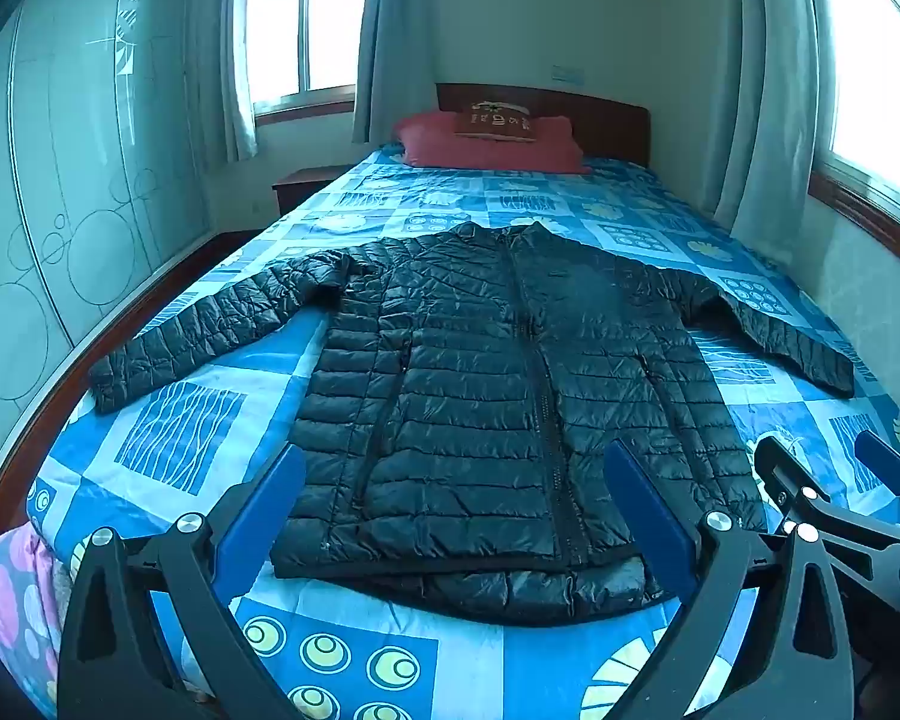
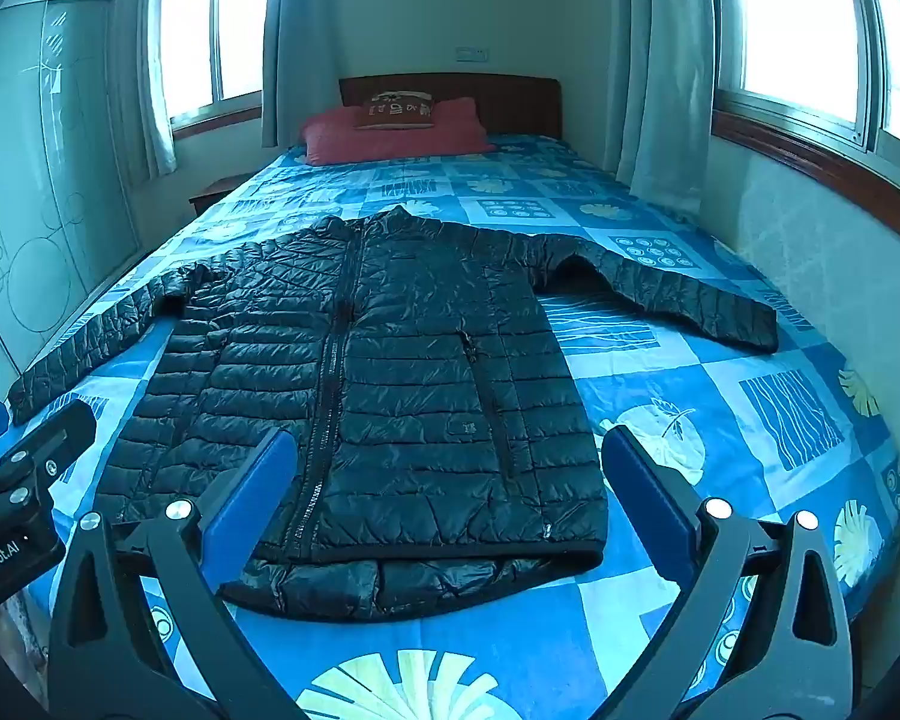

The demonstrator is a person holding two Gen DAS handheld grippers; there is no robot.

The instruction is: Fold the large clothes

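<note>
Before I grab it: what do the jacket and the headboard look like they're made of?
Jacket: black, glossy, likely thin nylon or polyester shell with puffy fill; stitched quilt rows and shiny wrinkles show it. Probably slippery. Headboard: reddish-brown and flat, looks like wood or wood veneer; too far to tell the grain.

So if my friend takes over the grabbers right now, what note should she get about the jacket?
Left gripper: open, empty, above the jacket's hem.
Right gripper: open, empty, above the hem too, beside the left one.
Black puffer jacket: flat on the blue patterned bed cover, zipped, front up, both sleeves spread out sideways, collar toward the red pillow.
Done: jacket laid out. No fold made yet.
Left: probably bring each sleeve in across the body, then fold the body up from the hem.
</note>
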